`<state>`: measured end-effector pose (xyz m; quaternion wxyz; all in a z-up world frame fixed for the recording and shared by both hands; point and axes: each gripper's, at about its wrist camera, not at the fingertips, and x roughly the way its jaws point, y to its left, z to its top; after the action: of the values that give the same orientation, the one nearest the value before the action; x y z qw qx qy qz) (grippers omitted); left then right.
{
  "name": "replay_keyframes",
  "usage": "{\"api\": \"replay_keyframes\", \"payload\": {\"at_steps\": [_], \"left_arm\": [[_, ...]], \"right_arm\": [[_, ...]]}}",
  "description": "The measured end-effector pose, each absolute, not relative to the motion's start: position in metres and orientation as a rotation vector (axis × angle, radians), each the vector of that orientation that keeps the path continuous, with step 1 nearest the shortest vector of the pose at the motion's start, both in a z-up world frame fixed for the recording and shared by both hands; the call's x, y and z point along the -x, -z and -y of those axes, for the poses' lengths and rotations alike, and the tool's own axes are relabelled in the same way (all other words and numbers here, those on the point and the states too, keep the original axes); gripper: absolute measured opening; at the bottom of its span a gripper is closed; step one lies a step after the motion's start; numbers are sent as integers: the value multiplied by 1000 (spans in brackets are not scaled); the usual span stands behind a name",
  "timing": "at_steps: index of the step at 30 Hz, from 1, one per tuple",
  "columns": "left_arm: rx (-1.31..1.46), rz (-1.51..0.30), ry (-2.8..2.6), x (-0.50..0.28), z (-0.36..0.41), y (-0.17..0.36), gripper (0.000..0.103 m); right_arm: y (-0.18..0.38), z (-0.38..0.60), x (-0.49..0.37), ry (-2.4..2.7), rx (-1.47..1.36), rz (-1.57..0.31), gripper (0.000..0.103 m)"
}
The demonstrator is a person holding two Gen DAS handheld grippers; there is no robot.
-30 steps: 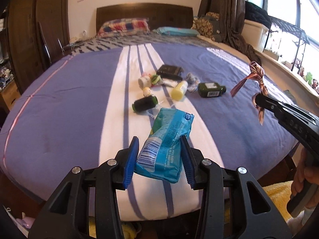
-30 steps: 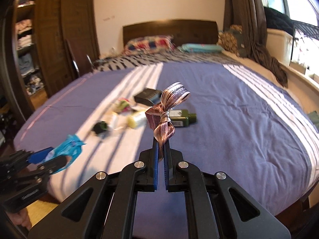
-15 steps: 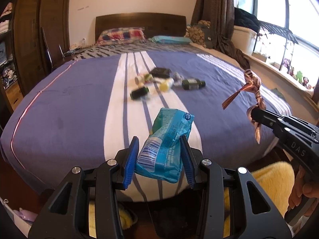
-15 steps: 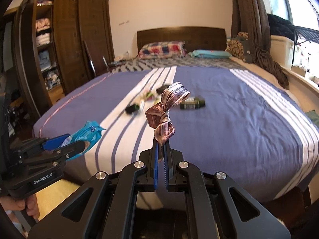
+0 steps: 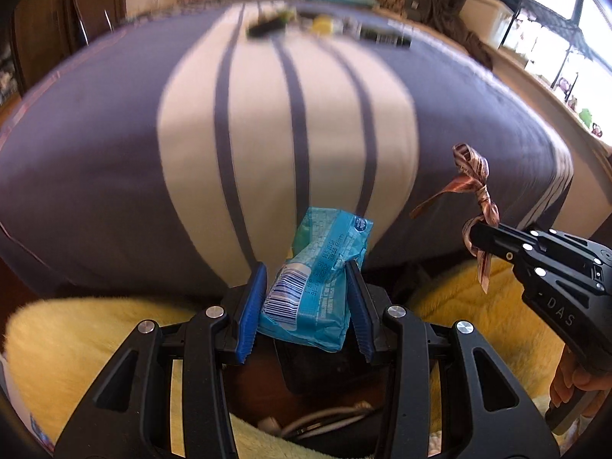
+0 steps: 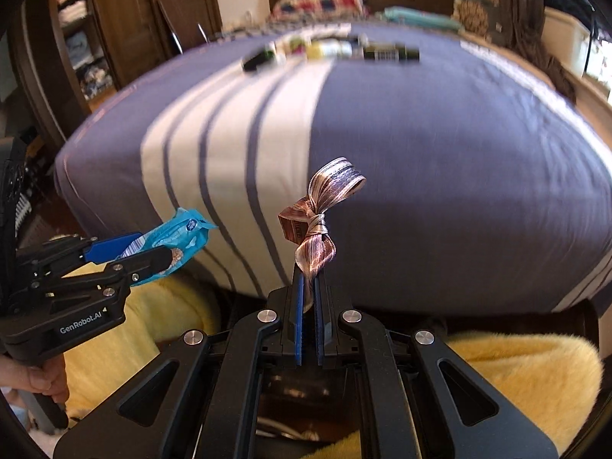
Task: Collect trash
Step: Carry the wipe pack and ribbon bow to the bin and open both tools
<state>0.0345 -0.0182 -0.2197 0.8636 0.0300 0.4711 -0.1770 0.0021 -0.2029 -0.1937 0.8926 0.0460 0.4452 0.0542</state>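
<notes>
My left gripper is shut on a blue plastic wrapper with a barcode, held in the air past the foot of the bed; it also shows in the right wrist view. My right gripper is shut on a brown knotted ribbon, which stands up from the pads; the ribbon also shows in the left wrist view. Several small bottles and bits lie far off on the bed.
The bed with a purple and white striped cover fills the view ahead. A yellow fluffy rug lies on the floor below both grippers. A dark opening with white cables sits under the left gripper. Wardrobe at left.
Both grippers have pulled back from the bed and dropped lower, past its foot edge. The rug and floor have come into view. Both still hold their items.
</notes>
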Motion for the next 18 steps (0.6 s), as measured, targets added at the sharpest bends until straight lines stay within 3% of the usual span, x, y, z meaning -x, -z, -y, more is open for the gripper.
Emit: {"api": "replay_keyframes", "payload": {"at_steps": [18], "left_arm": [[-74,-1357,435,-67,39,341,40]], "right_arm": [[315,196,-36,-199,-204,-1299,9]]}}
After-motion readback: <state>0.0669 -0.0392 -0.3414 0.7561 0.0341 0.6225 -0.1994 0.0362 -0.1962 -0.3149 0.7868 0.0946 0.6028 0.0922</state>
